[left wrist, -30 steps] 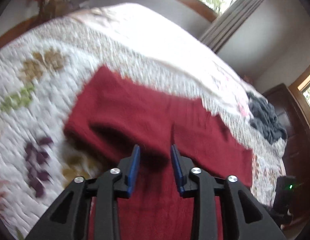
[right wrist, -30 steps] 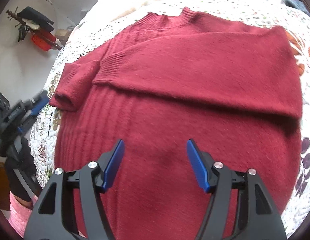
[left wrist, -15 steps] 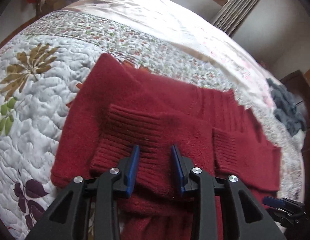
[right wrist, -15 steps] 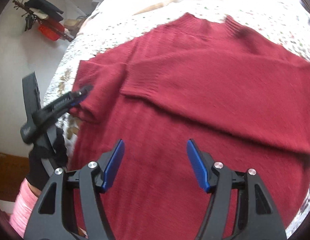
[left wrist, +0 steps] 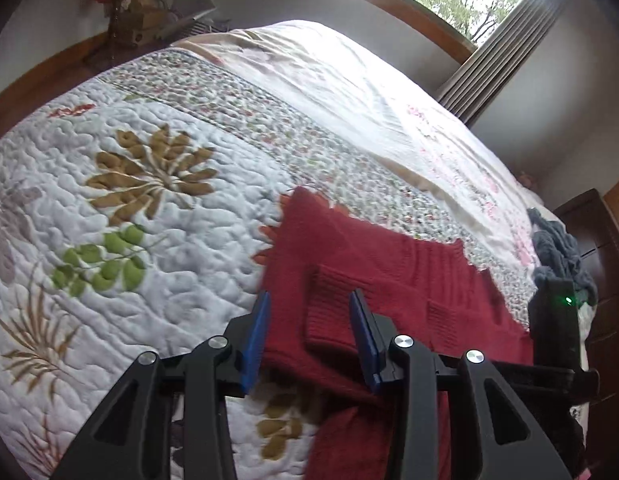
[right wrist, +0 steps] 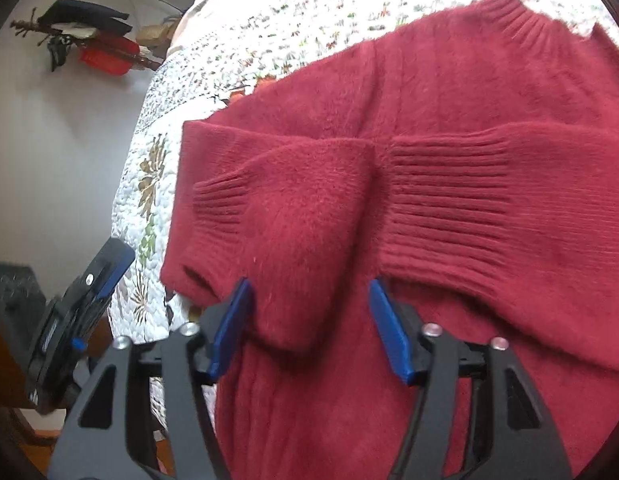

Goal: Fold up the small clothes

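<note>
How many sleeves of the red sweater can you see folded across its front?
2. One sleeve lies across the sweater with its cuff toward the left edge; the other sleeve comes in from the right, its ribbed cuff meeting the first in the middle.

both wrist views look closely down on sweater (left wrist: 389, 264) (right wrist: 429, 200).

dark red knit sweater (right wrist: 449, 92) lying flat on the quilted floral bedspread, ribbed collar at far edge. both sleeves folded inward across the chest: left sleeve (right wrist: 293, 208) and right sleeve (right wrist: 509, 200), ribbed cuffs meeting near centre, slightly overlapped.
</note>
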